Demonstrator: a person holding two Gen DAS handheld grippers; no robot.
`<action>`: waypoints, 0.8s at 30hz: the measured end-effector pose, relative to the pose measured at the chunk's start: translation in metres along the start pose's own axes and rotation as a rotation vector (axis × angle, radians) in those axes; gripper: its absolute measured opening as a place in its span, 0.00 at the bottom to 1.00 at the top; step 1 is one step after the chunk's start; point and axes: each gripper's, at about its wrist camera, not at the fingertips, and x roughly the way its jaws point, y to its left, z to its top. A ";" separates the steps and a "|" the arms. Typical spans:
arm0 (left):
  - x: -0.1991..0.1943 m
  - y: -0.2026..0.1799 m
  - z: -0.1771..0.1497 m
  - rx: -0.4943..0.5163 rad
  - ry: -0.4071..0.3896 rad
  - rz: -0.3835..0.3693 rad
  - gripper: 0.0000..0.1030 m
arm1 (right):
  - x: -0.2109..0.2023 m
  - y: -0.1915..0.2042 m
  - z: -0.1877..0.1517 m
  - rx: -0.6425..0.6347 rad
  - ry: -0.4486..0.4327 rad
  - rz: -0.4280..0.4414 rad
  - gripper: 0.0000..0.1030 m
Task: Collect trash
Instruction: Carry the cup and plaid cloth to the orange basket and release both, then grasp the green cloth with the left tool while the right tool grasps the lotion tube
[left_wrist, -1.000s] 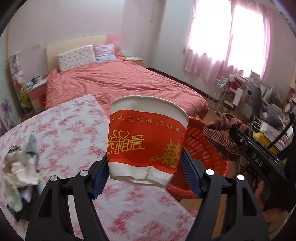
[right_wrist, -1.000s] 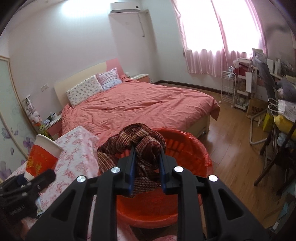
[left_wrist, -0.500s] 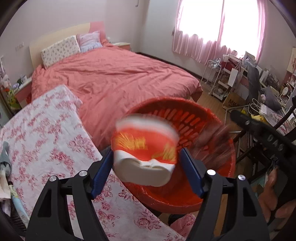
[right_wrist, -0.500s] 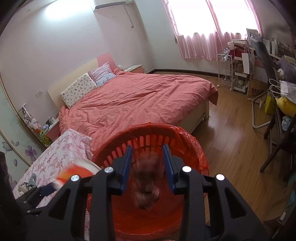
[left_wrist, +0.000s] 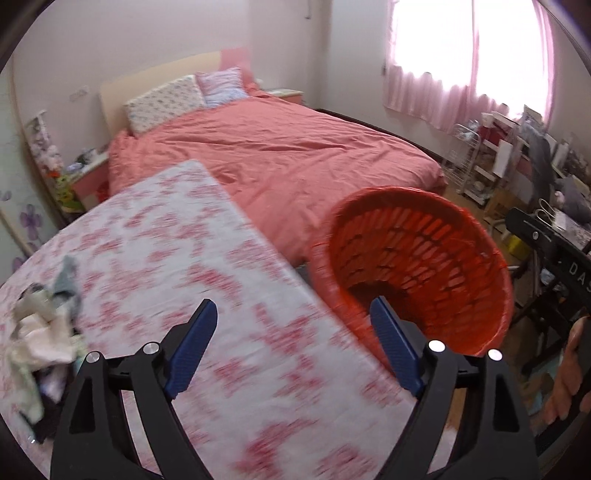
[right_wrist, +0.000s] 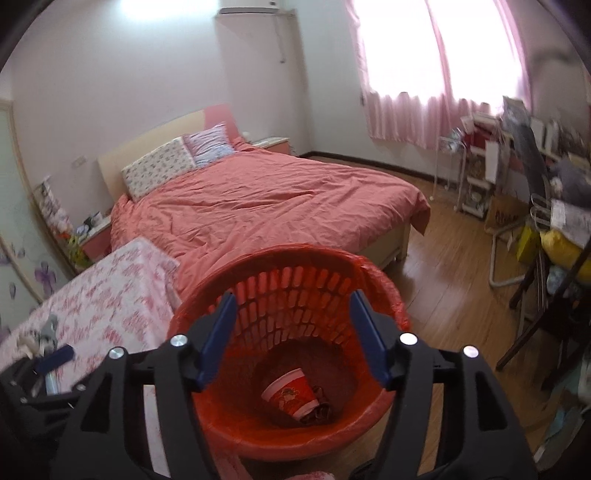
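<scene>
Blue-padded right tongs (right_wrist: 291, 334) opening, empty, red paper cup (right_wrist: 291, 392) with unreadable gold print in red basket (right_wrist: 384, 284) below them, left tongs (left_wrist: 293, 345) opening, empty, over floral table (left_wrist: 166, 236), "DAS" lettering at right edge

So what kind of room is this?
It looks like a bedroom in someone's home. There's a big bed with a pink-red cover and two pillows, pink curtains over a bright window, and a red laundry-style basket beside a flowery tablecloth.
</scene>
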 end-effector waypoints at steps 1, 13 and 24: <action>-0.006 0.008 -0.004 -0.005 -0.005 0.017 0.82 | -0.004 0.008 -0.003 -0.023 -0.002 0.007 0.63; -0.066 0.126 -0.050 -0.186 -0.070 0.212 0.82 | -0.023 0.122 -0.044 -0.221 0.057 0.180 0.65; -0.087 0.229 -0.092 -0.351 -0.079 0.349 0.82 | -0.014 0.240 -0.089 -0.350 0.178 0.361 0.55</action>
